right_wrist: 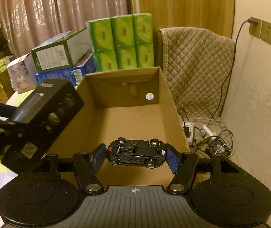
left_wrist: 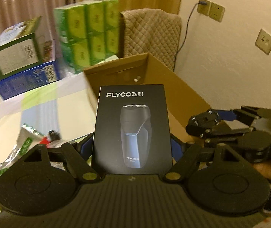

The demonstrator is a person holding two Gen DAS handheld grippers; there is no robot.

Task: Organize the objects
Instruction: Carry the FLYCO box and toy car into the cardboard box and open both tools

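**Both grippers loaded, carton nearly bare**

Ribbed black gripper housings fill the foreground in both wrist views. L gripper (left_wrist: pixel 132 146) is clamped on a shaver box (left_wrist: pixel 132 125): matte black card, crisp edges, tall flat rectangle, shaver printed on its face w/ a white brand name above. It is held upright, near the carton's (left_wrist: pixel 183 95) near-left corner. R gripper (right_wrist: pixel 135 156) grips a toy car (right_wrist: pixel 136 154) end to end between blue pads, the car turned so its black plastic chassis and small wheels face the camera; it hangs over the carton's open front.

Progress, judging by the scene: early. Carton is plain brown corrugated, open-topped, floor bare as far as visible; a small round silver disc (right_wrist: pixel 149 96) shows low on its back wall, but whether it is an item or a sticker can't be told. Neither held item is dropped in yet.

Left to do: foil sachets (left_wrist: pixel 21 144) w/ green print, crinkled and shiny, and a small red-and-black item (blurred) lie on the pastel checked tablecloth (left_wrist: pixel 40 110). Green tissue packs (right_wrist: pixel 124 41), glossy wrap, stand stacked behind the carton; printed cartons sit beside them. Quilted beige cover (right_wrist: pixel 196 64) drapes a chair at the wall.
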